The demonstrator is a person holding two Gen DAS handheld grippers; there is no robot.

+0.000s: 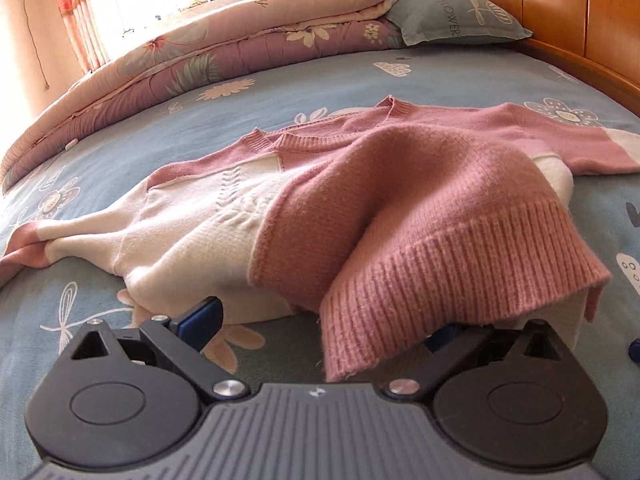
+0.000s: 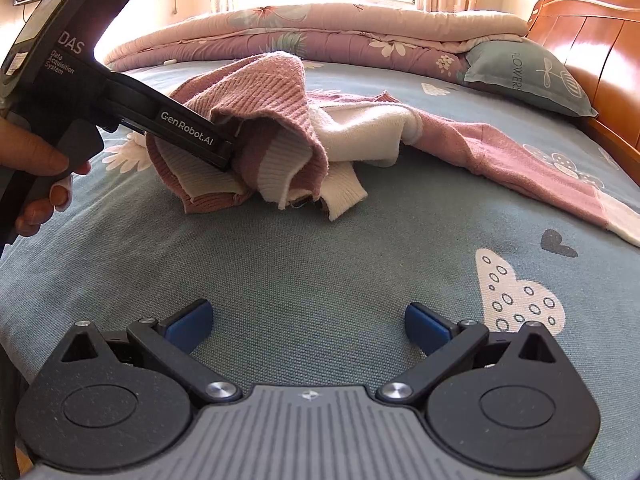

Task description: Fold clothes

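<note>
A pink and cream knitted sweater lies crumpled on the blue patterned bed sheet. My left gripper is open at its near hem. The ribbed pink hem drapes between the jaws and hides the right finger, while the left blue pad shows clear. In the right wrist view, the left gripper pokes into the bunched sweater, and one sleeve trails to the right. My right gripper is open over the bare sheet, well short of the sweater.
A rolled floral quilt lies along the far side of the bed, with a grey-blue pillow beside it. A wooden headboard rises at the right. A person's hand holds the left gripper's handle.
</note>
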